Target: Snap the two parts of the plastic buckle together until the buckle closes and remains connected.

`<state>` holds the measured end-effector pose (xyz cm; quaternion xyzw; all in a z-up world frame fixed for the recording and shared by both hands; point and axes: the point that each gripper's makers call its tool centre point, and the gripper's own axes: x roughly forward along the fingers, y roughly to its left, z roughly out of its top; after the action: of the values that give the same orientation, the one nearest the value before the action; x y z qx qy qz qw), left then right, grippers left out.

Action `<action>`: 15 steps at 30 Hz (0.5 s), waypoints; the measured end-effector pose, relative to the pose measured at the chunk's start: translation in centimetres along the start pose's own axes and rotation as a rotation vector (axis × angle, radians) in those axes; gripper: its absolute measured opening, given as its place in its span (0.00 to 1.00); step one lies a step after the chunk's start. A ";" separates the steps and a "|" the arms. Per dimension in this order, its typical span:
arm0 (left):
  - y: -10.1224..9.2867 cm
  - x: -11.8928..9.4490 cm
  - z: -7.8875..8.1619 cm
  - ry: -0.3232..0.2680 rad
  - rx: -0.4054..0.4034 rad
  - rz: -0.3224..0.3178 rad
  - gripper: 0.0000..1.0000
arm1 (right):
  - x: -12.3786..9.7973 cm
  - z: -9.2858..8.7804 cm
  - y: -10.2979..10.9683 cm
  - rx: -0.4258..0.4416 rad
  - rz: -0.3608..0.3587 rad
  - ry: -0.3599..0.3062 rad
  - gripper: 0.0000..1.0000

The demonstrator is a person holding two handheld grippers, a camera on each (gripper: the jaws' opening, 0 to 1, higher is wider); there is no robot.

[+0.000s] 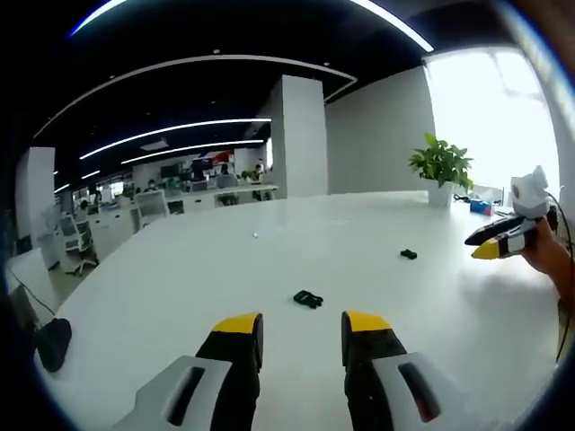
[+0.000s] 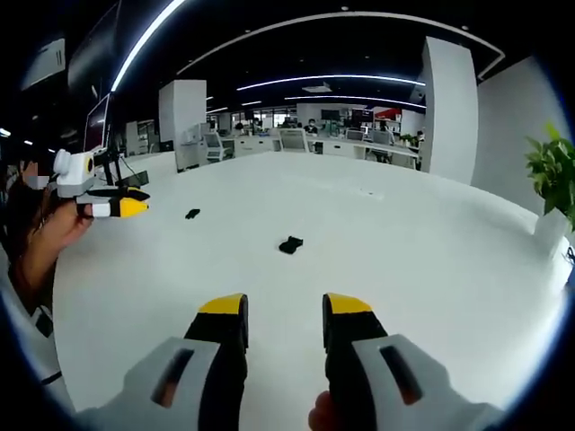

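here both grippers hover over a white table (image 1: 180, 278), and neither has hold of anything. in the left gripper view the left gripper (image 1: 301, 325) has its yellow-tipped jaws parted, nothing between them; just beyond the tips lies one buckle part (image 1: 307, 299), and the other part (image 1: 409, 254) sits well apart toward the right. the right gripper (image 1: 490, 250) comes in from the right edge, held in a hand (image 1: 550, 256); i cannot tell its gap there. in the right gripper view its jaws stand apart and empty, with one part ahead and the other near the left gripper. a potted plant (image 1: 440, 166) stands at the far edge.
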<state>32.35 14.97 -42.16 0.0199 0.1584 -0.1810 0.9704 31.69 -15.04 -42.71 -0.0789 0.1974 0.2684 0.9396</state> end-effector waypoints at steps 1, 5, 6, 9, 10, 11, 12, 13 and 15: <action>0.0 0.1 0.0 0.000 -0.003 -0.001 0.35 | 0.0 0.0 0.0 -0.001 0.000 0.000 0.33; -0.1 0.7 -0.3 0.009 0.000 -0.005 0.35 | 0.4 0.2 -0.1 -0.008 0.008 0.005 0.34; -0.2 0.7 -0.3 0.010 -0.003 -0.009 0.35 | 0.5 0.2 -0.1 -0.008 0.010 0.006 0.34; -0.3 1.0 -0.3 0.013 -0.002 -0.012 0.35 | 0.7 0.3 0.0 -0.014 0.015 0.008 0.34; -0.3 1.0 -0.2 0.015 0.001 -0.013 0.35 | 0.7 0.4 0.0 -0.017 0.016 0.009 0.34; -0.3 1.1 -0.2 0.016 0.004 -0.013 0.35 | 0.8 0.4 -0.1 -0.019 0.017 0.009 0.34; -0.3 1.2 -0.2 0.019 0.004 -0.013 0.34 | 0.9 0.5 -0.1 -0.021 0.018 0.010 0.34; -0.4 1.2 -0.2 0.021 0.006 -0.016 0.34 | 1.0 0.6 -0.1 -0.024 0.020 0.010 0.34; -0.3 1.2 -0.1 0.022 0.007 -0.017 0.34 | 1.2 0.7 -0.1 -0.029 0.023 0.012 0.34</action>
<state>33.31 14.27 -42.67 0.0239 0.1684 -0.1893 0.9671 32.91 -14.43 -42.53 -0.0921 0.2000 0.2817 0.9339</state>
